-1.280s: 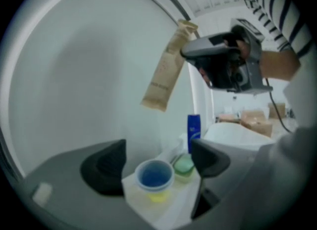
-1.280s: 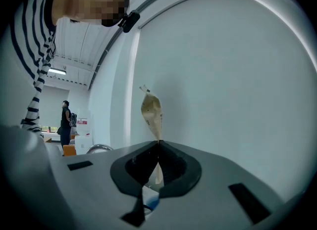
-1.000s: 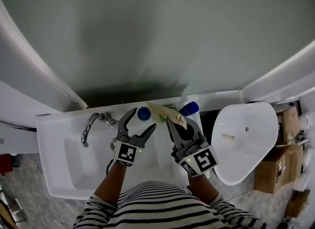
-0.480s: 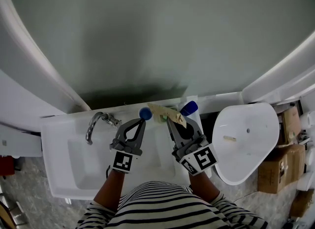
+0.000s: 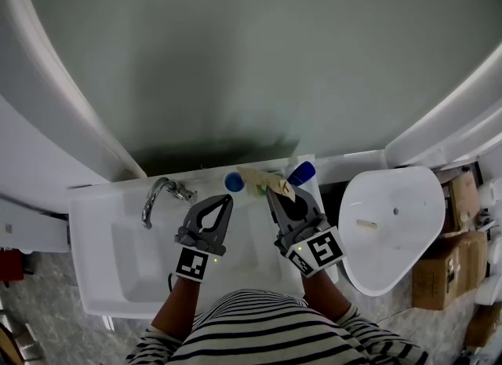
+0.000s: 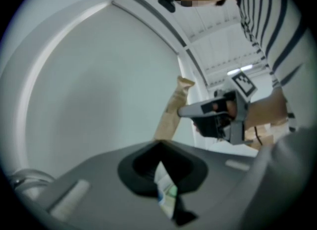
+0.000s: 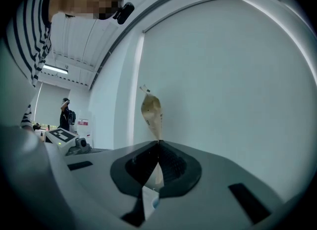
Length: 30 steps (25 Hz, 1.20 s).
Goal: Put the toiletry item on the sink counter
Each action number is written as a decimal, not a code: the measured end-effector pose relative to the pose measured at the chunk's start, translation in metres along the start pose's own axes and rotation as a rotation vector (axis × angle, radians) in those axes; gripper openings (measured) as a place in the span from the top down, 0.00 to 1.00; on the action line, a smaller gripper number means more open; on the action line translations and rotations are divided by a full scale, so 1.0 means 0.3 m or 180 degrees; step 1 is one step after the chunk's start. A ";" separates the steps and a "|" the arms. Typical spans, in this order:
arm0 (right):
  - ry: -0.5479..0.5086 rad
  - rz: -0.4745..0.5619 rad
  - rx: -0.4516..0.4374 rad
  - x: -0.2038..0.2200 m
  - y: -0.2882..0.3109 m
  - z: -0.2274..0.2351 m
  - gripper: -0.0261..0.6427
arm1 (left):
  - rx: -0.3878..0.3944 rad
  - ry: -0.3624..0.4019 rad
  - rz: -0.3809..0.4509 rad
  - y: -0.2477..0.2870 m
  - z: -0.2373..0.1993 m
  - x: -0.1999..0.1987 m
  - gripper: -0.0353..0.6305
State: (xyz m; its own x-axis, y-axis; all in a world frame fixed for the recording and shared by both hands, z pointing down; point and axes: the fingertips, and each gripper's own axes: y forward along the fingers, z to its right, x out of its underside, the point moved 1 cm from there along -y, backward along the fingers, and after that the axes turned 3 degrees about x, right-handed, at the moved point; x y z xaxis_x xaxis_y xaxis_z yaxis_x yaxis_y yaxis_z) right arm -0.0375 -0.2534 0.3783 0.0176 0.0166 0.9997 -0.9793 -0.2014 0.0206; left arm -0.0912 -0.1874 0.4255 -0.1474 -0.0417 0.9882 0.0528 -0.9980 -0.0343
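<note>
My right gripper [image 5: 271, 191] [image 7: 158, 142] is shut on the bottom edge of a tan paper sachet [image 5: 257, 177] [image 7: 151, 111], held upright above the back of the white sink counter [image 5: 259, 242]. The left gripper view shows that sachet [image 6: 173, 106] standing up from the right gripper's tips [image 6: 184, 111]. My left gripper [image 5: 227, 200] [image 6: 161, 144] is shut with nothing between its jaws, its tips just in front of a blue-capped bottle [image 5: 234, 181]. A second blue-capped bottle [image 5: 302, 173] stands behind the right gripper. Something green [image 5: 260, 190] lies beside the sachet.
The basin [image 5: 125, 257] with a chrome tap [image 5: 159, 197] lies to the left of the grippers. A grey wall rises right behind the counter. A white toilet-shaped fixture [image 5: 392, 226] and cardboard boxes [image 5: 439, 269] stand to the right.
The left gripper's jaws went from wide open to shut beside the blue-capped bottle, then drew back a little toward me. The right gripper kept hold of the sachet and stayed put.
</note>
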 end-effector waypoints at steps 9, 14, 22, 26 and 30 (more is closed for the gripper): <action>-0.0027 -0.0252 -0.0031 0.122 0.058 0.013 0.95 | -0.0039 0.0068 -0.0043 -0.019 -0.031 0.017 0.94; 0.0015 -0.0408 -0.0012 0.201 0.103 0.029 0.95 | -0.0108 -0.0014 -0.0028 -0.014 -0.058 0.037 0.94; 0.0065 -0.0709 -0.0020 0.324 0.160 0.044 0.95 | -0.0186 -0.0123 -0.0017 0.007 -0.094 0.065 0.94; 0.0088 -0.0851 -0.0038 0.390 0.189 0.047 0.95 | -0.0225 -0.0225 0.0004 0.016 -0.109 0.077 0.94; 0.0121 -0.0971 -0.0035 0.443 0.214 0.048 0.95 | -0.0210 -0.0150 -0.0026 0.023 -0.122 0.092 0.94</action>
State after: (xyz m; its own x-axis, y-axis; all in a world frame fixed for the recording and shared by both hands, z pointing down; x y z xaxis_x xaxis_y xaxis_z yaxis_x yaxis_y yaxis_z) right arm -0.0952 -0.2783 0.5126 0.3039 0.1113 0.9462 -0.9320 -0.1710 0.3195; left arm -0.1310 -0.1972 0.4470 -0.1008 -0.0330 0.9944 -0.0137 -0.9993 -0.0345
